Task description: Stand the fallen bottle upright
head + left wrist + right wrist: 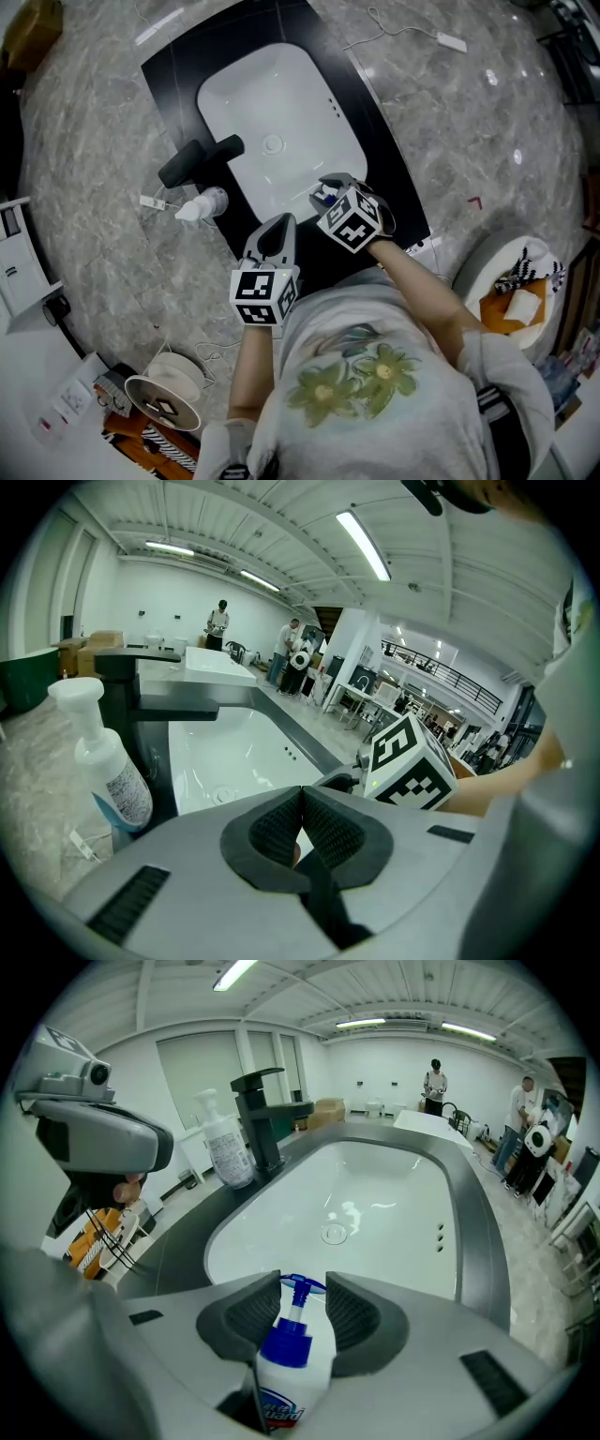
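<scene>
Marble worktop [469,112], sink [281,89] edge: right gripper [302,1282] fingers [234,1312] clamp pump bottle [286,1363] body, long axis along fingers, pump toward 12 o'clock; left gripper [302,794] clenched, empty.

Two claws meet at the sink's near rim.
The right claw [333,187] has a blue-topped bottle [323,197] in it; the left claw [277,225] sits just beside it, over the dark bench [178,64] around the white sink [281,89].

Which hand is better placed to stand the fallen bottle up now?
Right. The right gripper has the blue-pump bottle between its fingers at the near edge of the sink, though contact is unclear. The left gripper hangs beside it, fingers shut and empty.
</scene>
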